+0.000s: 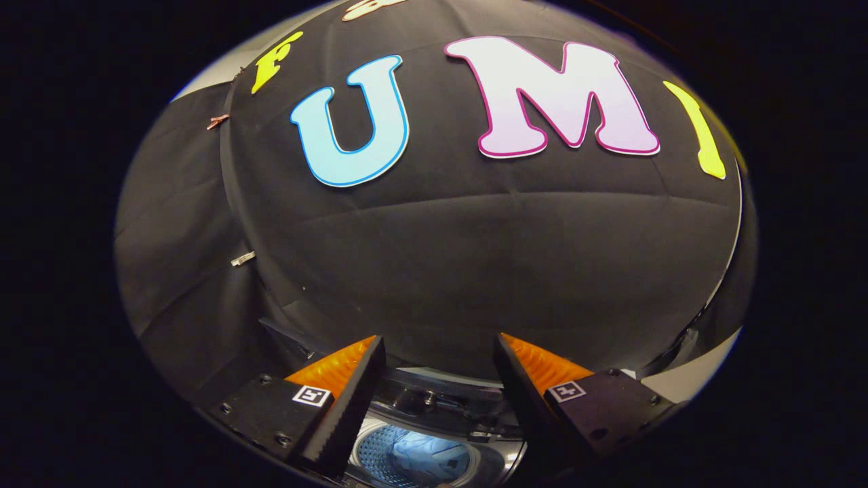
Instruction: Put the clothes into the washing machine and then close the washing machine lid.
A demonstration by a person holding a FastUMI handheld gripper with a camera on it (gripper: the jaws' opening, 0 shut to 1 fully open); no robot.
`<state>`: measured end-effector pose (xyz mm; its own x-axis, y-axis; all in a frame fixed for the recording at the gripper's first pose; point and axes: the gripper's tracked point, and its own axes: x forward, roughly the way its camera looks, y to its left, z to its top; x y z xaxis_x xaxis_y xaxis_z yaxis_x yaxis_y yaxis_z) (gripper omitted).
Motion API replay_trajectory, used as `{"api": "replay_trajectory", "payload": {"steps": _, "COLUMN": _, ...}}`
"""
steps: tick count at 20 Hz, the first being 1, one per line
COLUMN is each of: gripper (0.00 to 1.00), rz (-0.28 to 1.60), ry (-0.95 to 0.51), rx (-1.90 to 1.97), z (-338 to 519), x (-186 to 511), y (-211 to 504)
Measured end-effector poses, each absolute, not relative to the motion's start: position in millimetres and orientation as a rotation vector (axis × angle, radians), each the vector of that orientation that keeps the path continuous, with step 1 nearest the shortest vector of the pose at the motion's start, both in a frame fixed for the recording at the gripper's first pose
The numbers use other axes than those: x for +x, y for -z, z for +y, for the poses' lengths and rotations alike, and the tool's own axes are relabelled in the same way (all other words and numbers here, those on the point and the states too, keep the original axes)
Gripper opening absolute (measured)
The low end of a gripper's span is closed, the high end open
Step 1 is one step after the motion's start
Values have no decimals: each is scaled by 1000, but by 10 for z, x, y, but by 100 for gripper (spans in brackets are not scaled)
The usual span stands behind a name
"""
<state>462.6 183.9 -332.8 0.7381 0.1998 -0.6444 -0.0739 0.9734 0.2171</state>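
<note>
Tongs (437, 379): two black fingers (349, 407) with orange backs, set well apart, nothing between them, held above the machine

Washing machine (434, 396): top-loading, opening seen below and between the fingers, lid not down over the drum

Drum (371, 453): perforated metal wall, lit pale blue inside

Clothes (430, 455): a light blue bundle lying inside the drum, beneath the gap between the fingers, apart from both of them

Booth wall (475, 271): black cloth, rising beyond the machine; small clips (243, 258) fasten a seam to one side
</note>
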Motion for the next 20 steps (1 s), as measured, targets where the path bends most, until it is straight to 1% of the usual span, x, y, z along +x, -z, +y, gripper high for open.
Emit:
{"api": "replay_trajectory", "payload": {"steps": 12, "gripper": 100, "rz": 860, "ry": -157, "rx": 184, "z": 1976, "x": 4009, "y": 3274}}
{"api": "replay_trajectory", "payload": {"steps": 16, "gripper": 100, "rz": 958, "ry": -178, "rx": 219, "z": 2128, "x": 3637, "y": 3420}}
{"api": "replay_trajectory", "payload": {"steps": 18, "gripper": 97, "rz": 970, "ry": -183, "rx": 200, "z": 2153, "x": 3495, "y": 3422}}
{"api": "replay_trajectory", "payload": {"steps": 20, "gripper": 97, "rz": 995, "ry": -186, "rx": 183, "z": 2174, "x": 3378, "y": 3486}}
